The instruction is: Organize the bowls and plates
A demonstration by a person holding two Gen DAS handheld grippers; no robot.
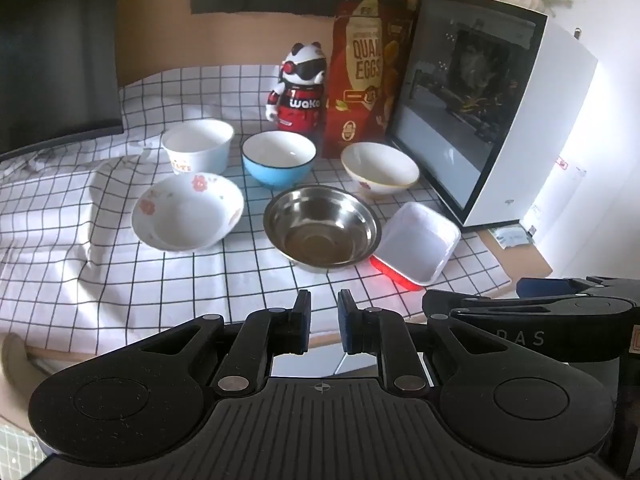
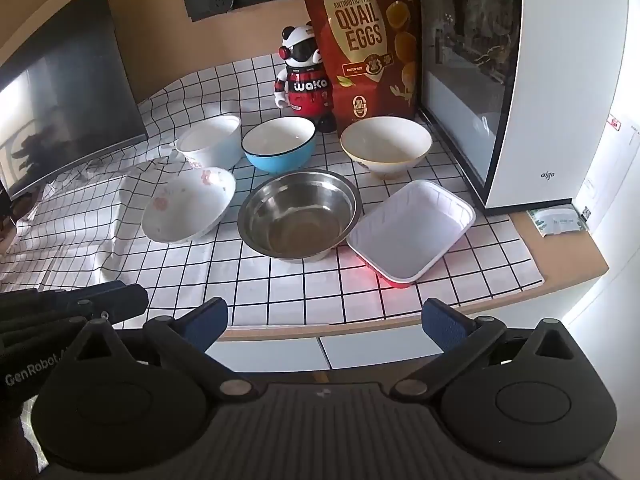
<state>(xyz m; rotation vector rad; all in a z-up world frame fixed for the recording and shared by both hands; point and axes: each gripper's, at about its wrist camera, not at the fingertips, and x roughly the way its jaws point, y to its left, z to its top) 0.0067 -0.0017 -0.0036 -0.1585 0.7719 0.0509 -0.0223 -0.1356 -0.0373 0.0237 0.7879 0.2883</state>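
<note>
Several dishes sit on a checked cloth [image 1: 80, 240]: a steel bowl [image 1: 322, 226] [image 2: 298, 216], a flowered white bowl [image 1: 188, 210] [image 2: 188, 204], a blue bowl [image 1: 279, 159] [image 2: 279, 143], a cream bowl [image 1: 379, 169] [image 2: 386, 145], a pale cup-shaped bowl [image 1: 198, 145] [image 2: 210, 145] and a white rectangular tray with red underside [image 1: 416, 242] [image 2: 410, 230]. My left gripper [image 1: 324, 312] is nearly shut and empty, short of the table's front edge. My right gripper [image 2: 324, 316] is open and empty, also short of the front edge.
A panda figure [image 1: 298, 84] [image 2: 304, 76] and a quail-egg bag [image 1: 366, 76] [image 2: 364, 40] stand behind the bowls. A white glass-fronted appliance [image 1: 492, 112] [image 2: 520, 80] stands at the right, a dark monitor [image 1: 56, 60] [image 2: 60, 112] at the left.
</note>
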